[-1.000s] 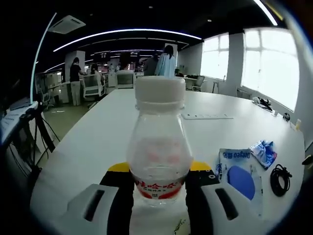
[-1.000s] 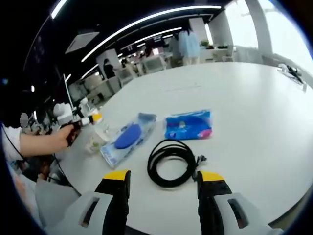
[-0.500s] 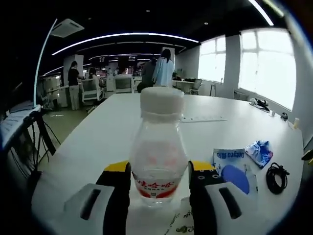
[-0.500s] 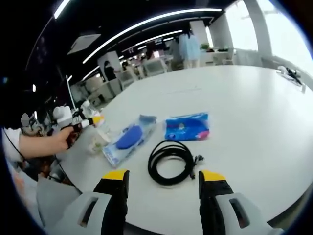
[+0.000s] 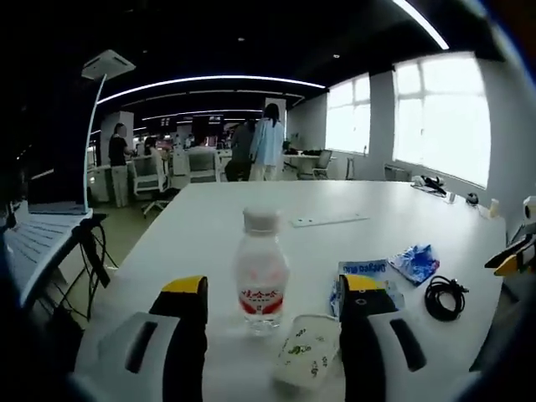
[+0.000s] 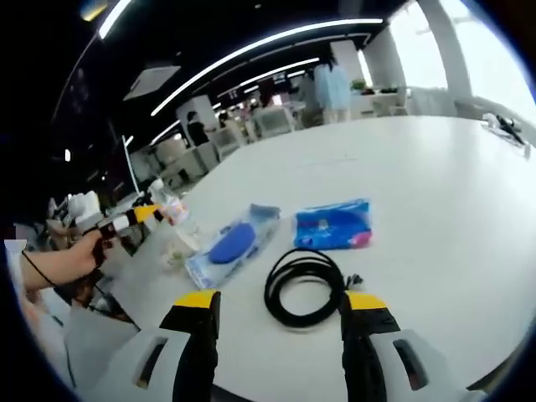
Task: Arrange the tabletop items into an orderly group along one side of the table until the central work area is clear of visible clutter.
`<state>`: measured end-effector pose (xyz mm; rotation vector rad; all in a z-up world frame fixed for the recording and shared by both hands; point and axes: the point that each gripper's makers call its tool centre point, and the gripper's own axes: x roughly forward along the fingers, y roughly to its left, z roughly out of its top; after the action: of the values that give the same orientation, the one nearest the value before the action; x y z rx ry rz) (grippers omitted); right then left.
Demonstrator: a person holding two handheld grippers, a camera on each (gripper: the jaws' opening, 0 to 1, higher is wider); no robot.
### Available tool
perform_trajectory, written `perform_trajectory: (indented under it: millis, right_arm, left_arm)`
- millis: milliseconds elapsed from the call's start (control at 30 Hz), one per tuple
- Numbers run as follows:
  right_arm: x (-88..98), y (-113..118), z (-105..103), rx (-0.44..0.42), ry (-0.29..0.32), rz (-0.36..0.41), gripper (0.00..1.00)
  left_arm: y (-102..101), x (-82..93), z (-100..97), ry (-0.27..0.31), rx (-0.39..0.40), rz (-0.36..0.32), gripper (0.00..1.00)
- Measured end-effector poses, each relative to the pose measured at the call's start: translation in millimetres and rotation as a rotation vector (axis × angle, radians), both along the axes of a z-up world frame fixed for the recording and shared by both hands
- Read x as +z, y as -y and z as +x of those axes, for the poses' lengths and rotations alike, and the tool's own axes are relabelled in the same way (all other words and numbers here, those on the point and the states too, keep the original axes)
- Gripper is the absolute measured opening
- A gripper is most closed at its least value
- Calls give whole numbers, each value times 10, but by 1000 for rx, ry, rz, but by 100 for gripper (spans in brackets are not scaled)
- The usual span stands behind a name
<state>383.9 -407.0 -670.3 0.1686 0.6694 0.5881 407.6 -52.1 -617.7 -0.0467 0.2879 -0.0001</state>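
Bottle [image 5: 261, 270] upright between spread left gripper [image 5: 272, 293] jaws, apparently untouched. Coiled cable [image 6: 308, 287] just ahead of right gripper [image 6: 283, 310], jaws apart.

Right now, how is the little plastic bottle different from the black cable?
The clear plastic bottle with a white cap and red label stands upright, while the coiled black cable lies flat in a loop. The bottle is see-through and pale; the cable is solid black. The bottle sits at the near-edge end of the row, straight ahead of the open left gripper; the cable lies before the open right gripper. Both rest on the white table, held by neither gripper.
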Motion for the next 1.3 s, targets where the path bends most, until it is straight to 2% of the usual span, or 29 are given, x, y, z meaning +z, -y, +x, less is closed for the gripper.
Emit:
perform_trajectory:
  millis: [167,200,367,467,567,767,967,1133,1300]
  right_arm:
    - [35,-37,38,24,6,13,58]
    - [84,-131,82,59,13,31,58]
    - [130,-321,203,114,24,39,57]
    - [238,-569,293,142,8,123,57]
    - [263,-783,349,192,-1,137,56]
    - [326,-1458,445,381,-16,157,54]
    - [280,-2000,505,544,-27,123,53]
    - [200,-2286,507,629,-39,92,48]
    - [-15,-2565,472,713,-82,47,46]
  left_arm:
    - [120,68,-142,11,-29,-2,71]
    - [179,70,-274,9,-39,17,71]
    - [204,62,-366,13,-29,0,72]
    - [224,74,-399,14,-39,18,73]
    - [234,98,-428,24,-48,17,75]
    - [252,73,-494,26,-69,24,76]
    - [256,49,-563,18,-73,22,77]
    - [270,41,-642,16,-75,22,76]
    - [304,48,-693,23,-77,15,76]
